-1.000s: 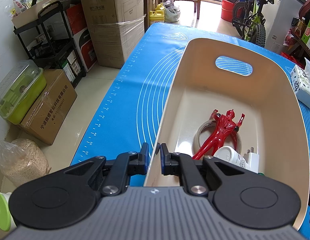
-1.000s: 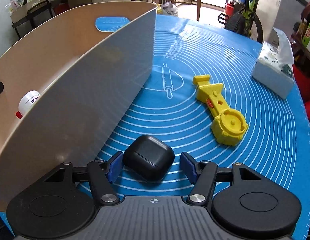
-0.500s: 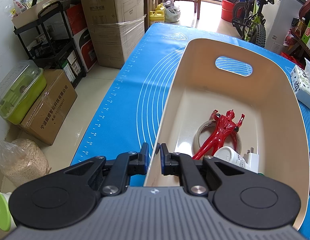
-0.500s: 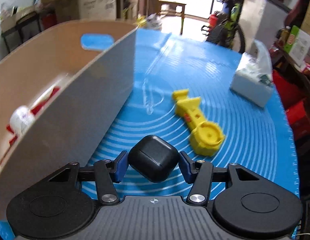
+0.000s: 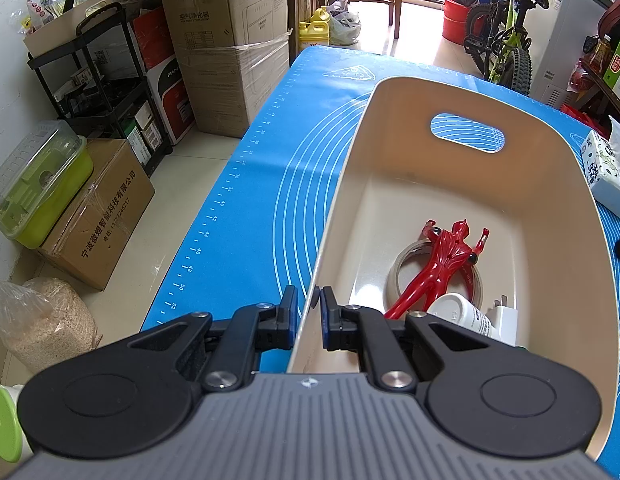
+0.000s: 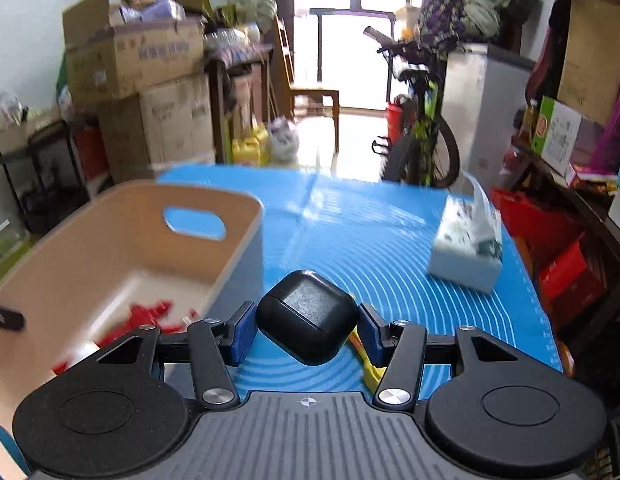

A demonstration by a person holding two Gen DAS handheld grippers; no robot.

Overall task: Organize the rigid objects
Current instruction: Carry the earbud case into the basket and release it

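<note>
right gripper (image 6: 305,330) clamps black case (image 6: 307,316) between its pads, bin (image 6: 213,200) to its left. left gripper (image 5: 308,312) pinches bin wall.

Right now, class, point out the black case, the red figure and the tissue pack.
black case (image 6: 307,316), right wrist view, top face.
red figure (image 5: 446,252), left wrist view, torso.
tissue pack (image 6: 466,256), right wrist view, front side.
</note>
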